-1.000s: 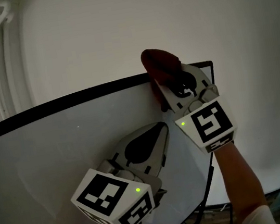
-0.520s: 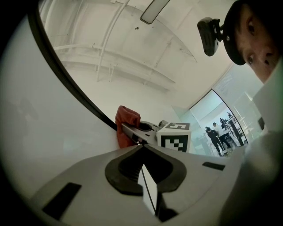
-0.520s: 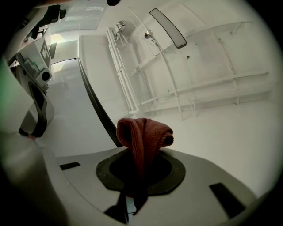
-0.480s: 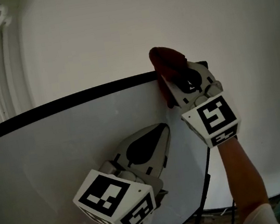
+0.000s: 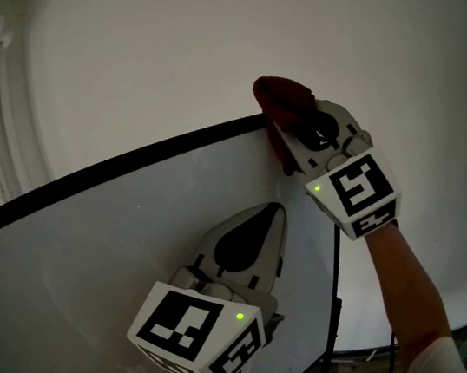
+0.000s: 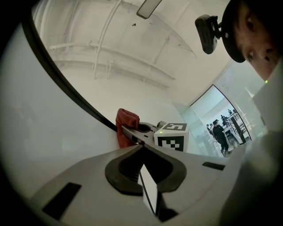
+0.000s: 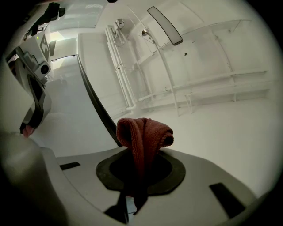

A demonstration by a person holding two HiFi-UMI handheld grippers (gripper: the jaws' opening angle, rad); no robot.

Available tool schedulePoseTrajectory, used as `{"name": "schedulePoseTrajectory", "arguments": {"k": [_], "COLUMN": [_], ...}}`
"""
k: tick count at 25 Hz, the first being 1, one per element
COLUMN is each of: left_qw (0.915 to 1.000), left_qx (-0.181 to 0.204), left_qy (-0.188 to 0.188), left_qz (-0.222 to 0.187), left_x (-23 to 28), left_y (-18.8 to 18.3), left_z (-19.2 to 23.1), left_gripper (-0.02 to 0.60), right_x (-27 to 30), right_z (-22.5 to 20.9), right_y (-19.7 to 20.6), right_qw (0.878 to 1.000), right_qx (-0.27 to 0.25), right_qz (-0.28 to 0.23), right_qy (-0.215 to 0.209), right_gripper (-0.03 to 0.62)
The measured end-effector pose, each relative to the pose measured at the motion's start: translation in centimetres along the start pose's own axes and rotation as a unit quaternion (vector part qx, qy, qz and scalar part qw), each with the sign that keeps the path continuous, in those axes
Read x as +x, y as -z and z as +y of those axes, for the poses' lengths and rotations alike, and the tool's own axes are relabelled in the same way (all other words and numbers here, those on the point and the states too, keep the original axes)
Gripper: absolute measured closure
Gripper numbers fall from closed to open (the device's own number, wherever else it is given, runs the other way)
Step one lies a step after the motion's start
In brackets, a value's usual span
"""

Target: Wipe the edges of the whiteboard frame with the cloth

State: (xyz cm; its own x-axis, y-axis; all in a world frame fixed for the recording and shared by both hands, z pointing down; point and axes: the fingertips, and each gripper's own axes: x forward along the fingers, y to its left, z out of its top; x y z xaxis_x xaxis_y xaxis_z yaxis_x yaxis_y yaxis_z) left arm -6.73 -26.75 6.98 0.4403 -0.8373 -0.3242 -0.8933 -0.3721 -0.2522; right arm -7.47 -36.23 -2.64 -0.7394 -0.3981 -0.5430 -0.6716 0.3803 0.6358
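1. Right gripper [image 5: 291, 130]: jaws are clamped on the red cloth [image 5: 279, 95]. A bunched fold is seen sticking out past the tips, and the rest is pinched between them.
2. The cloth is pressed on the black top edge of the whiteboard frame [image 5: 125, 165], at about 1 o'clock in the head view. This is close to the board's top right corner; the corner itself is hidden by cloth and gripper.
3. Left gripper [image 5: 266, 213]: jaws are closed tip to tip with nothing held. It is held over the white board face [image 5: 77, 250] at about 6 o'clock, well apart from the cloth. Whether the board is touched cannot be told.
4. Step judged: the top edge is being wiped, with the stroke at or near its right end.
5. Progress judged: the right side edge, seen running down at 5 o'clock, is probably not yet done.
6. Next move judged: the cloth needs to be carried round the corner and drawn down the right edge. The grip must be kept tight and the fold kept pressed on the thin rail, which could easily be slipped off.
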Motion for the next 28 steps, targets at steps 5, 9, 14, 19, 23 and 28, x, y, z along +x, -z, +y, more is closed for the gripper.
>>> {"name": "schedulePoseTrajectory", "arguments": {"k": [5,9,14,19,23,28], "left_qw": [0.9999,0.9995,0.9992,0.9987,0.9985,0.9979], "left_qx": [-0.003,-0.007,-0.004,-0.004,-0.005,-0.01], "left_qy": [0.012,0.022,0.029,0.037,0.044,0.054], "left_qz": [0.009,0.021,0.029,0.035,0.031,0.033], "left_x": [-1.1,-3.1,-3.2,-2.9,-2.8,-2.3], "left_y": [0.2,-0.8,-0.8,0.4,0.7,1.6], "left_z": [0.3,-0.3,-0.1,0.7,1.3,1.5], "left_gripper": [0.572,0.572,0.572,0.572,0.572,0.572], "right_x": [0.1,-0.5,-0.4,-0.1,-0.1,-0.2], "right_z": [0.0,0.3,0.0,-0.6,-1.1,-1.8], "right_y": [0.2,-1.3,-1.2,0.4,1.1,2.4], "right_qw": [1.0,0.999,0.998,0.997,0.997,0.996], "right_qx": [-0.012,-0.038,-0.049,-0.036,-0.024,-0.021], "right_qz": [0.016,0.031,0.041,0.049,0.05,0.062], "right_qy": [0.013,0.014,0.024,0.044,0.054,0.065], "right_gripper": [0.53,0.53,0.53,0.53,0.53,0.53]}}
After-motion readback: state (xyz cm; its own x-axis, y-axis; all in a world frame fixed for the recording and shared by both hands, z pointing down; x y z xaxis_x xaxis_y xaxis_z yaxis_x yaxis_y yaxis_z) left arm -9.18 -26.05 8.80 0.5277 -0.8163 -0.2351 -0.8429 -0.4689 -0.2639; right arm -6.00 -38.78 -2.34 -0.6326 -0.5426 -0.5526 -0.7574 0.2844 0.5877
